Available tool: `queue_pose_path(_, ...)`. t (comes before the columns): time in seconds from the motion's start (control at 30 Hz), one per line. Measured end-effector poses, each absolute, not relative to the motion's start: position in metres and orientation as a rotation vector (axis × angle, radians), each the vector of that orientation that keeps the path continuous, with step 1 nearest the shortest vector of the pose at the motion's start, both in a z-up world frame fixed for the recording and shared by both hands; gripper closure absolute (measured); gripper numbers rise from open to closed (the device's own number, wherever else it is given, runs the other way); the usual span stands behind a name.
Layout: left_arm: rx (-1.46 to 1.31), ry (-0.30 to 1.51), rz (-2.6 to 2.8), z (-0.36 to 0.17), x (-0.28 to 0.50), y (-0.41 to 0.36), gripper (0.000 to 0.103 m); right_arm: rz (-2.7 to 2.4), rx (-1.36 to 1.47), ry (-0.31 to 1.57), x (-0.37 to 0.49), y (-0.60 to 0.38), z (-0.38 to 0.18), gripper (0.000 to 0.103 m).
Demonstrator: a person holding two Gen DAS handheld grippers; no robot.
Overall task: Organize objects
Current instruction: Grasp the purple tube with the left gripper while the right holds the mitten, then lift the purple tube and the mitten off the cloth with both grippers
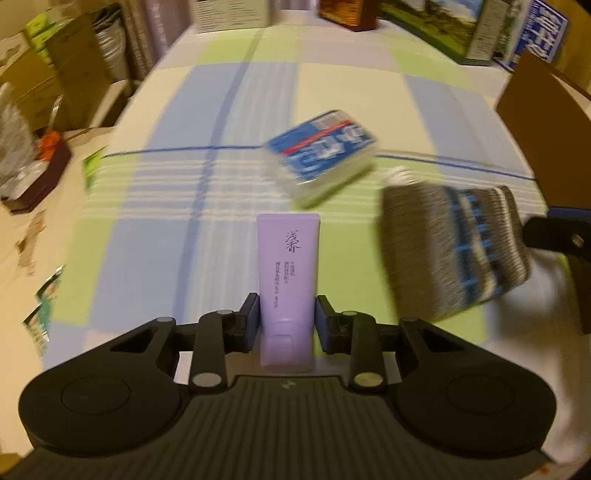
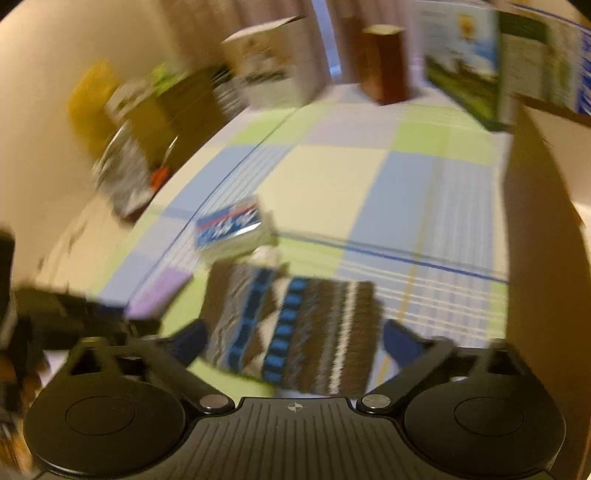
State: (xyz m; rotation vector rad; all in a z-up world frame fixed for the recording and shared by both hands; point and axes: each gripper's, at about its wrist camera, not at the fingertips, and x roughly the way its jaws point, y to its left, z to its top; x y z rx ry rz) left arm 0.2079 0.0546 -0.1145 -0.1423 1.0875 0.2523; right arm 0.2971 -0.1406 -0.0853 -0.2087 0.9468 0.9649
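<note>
My left gripper (image 1: pixel 287 314) is shut on a purple tube (image 1: pixel 288 266) with dark lettering, held upright above the checked tablecloth (image 1: pixel 177 236). My right gripper (image 2: pixel 293 338) stands wide around a brown, blue and white knitted pouch (image 2: pixel 295 325); its blue pads sit at both sides of the pouch, and the blur hides whether they touch it. The pouch also shows in the left wrist view (image 1: pixel 454 251), off to the right. A clear box with a blue label (image 1: pixel 321 151) lies on the cloth beyond both; it also shows in the right wrist view (image 2: pixel 231 225). The purple tube (image 2: pixel 159 293) appears at the right view's left.
A brown cardboard box (image 2: pixel 543 229) stands at the right edge of the table. Several printed cartons (image 1: pixel 443 26) and a brown wooden block (image 2: pixel 384 62) line the far edge. Boxes and bags (image 1: pixel 37 110) are piled beyond the table's left side.
</note>
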Motion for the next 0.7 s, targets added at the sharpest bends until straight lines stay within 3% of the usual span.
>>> queue_pose_path(0.1, -0.166, 1.092, 0.282, -0.113, 0.193, 0.07, 0.076, 0.961, -0.308, 0.938, 0.293, -0.125, -0.093, 0.002)
queue_pose_path(0.3, -0.188, 1.088, 0.299, -0.111, 0.179, 0.079, 0.075, 0.896, -0.195, 1.005, 0.301, -0.102, -0.108, 0.002)
queue_pose_path(0.47, -0.214, 1.079, 0.3, -0.112, 0.183, 0.081, 0.055, 0.858, -0.259, 0.972, 0.29, -0.091, -0.124, 0.003)
queue_pose_path(0.53, -0.206, 1.08, 0.303, -0.113, 0.187, 0.081, 0.054, 0.869, -0.301, 0.939, 0.284, -0.091, -0.124, 0.022)
queue_pose_path(0.6, -0.193, 1.078, 0.301, -0.114, 0.19, 0.081, 0.053, 0.885, -0.332, 0.904, 0.278, -0.093, -0.123, 0.053)
queue_pose_path(0.7, -0.177, 1.074, 0.297, -0.114, 0.195, 0.082, 0.053, 0.883, -0.288, 0.916, 0.277, -0.104, -0.12, 0.085)
